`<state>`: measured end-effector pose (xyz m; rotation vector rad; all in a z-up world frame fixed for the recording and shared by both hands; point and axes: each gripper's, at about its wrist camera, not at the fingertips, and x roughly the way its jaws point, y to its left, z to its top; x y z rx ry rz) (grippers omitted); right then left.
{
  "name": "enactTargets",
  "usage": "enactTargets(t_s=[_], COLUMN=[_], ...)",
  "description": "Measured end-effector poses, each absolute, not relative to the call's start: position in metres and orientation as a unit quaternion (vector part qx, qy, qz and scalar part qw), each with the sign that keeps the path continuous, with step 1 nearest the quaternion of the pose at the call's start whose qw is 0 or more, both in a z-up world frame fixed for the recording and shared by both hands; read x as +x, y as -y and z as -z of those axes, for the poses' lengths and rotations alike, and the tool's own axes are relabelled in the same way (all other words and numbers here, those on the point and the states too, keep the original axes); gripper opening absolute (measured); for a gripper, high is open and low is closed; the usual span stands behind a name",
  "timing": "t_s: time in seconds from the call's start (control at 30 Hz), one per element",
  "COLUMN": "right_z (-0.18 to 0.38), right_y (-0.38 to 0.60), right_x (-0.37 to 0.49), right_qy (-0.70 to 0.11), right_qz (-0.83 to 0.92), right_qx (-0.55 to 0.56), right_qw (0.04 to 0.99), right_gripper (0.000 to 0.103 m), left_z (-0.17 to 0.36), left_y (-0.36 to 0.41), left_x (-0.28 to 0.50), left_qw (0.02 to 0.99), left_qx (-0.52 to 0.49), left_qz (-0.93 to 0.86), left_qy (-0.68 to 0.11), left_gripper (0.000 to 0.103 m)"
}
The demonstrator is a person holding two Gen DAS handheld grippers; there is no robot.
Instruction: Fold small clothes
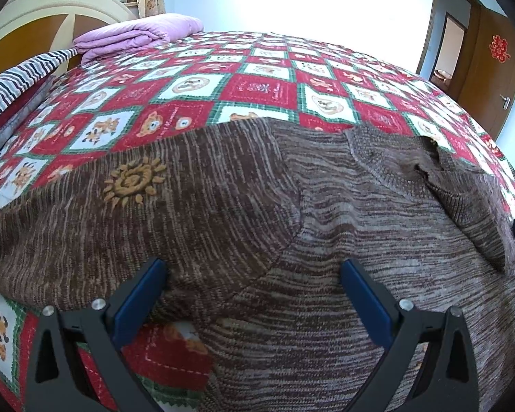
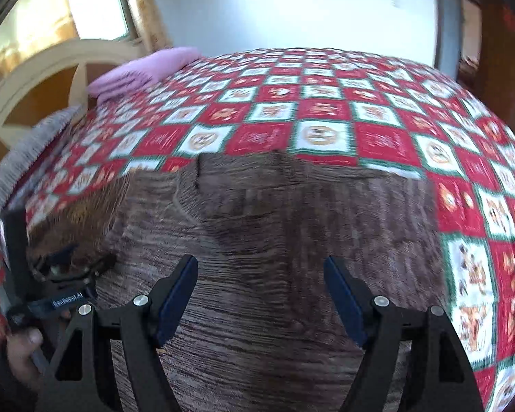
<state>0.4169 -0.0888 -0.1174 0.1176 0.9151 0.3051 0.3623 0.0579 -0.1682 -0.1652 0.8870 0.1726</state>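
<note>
A small brown knit sweater [image 1: 292, 213] lies flat on the bed, with an orange sun motif [image 1: 132, 183] on its left sleeve and the collar [image 1: 395, 161] at the upper right. My left gripper [image 1: 254, 274] is open, low over the sweater's left armpit area, empty. In the right wrist view, which is blurred, the sweater [image 2: 274, 240] fills the middle. My right gripper [image 2: 261, 274] is open just above it, empty. The left gripper [image 2: 61, 267] shows at the left edge of that view, held by a hand.
The bed has a red, white and green patchwork quilt [image 1: 257, 82]. A folded purple blanket [image 1: 137, 34] lies at the far left by the cream headboard [image 1: 51, 3]. A striped cloth [image 1: 20, 79] lies at the left edge. A brown door [image 1: 491, 61] stands at the right.
</note>
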Motion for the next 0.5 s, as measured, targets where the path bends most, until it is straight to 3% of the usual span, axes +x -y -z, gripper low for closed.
enactTargets(t_s=[0.1,0.2,0.33,0.5], right_z=[0.129,0.144,0.124,0.115], right_y=[0.084,0.071,0.053,0.067], right_x=[0.435,0.435,0.396,0.4], right_qy=[-0.454,-0.494,-0.463,-0.433], right_qz=[-0.135,-0.273,-0.39,-0.225], right_qx=[0.067,0.157,0.137,0.044], right_qw=[0.878,0.81,0.784,0.872], right_gripper=[0.076,0.076,0.076,0.076], left_z=[0.168,0.168,0.168,0.168], left_y=[-0.059,-0.061,-0.063,-0.063], left_x=[0.361,0.36,0.36,0.36], left_qw=[0.897,0.898,0.899,0.9], left_qx=[-0.083,-0.091,-0.096,-0.099], left_qz=[-0.082,-0.078,-0.075,-0.073], left_qy=[-0.426,-0.423,-0.42,-0.419], left_gripper=[0.103,0.103,0.103,0.103])
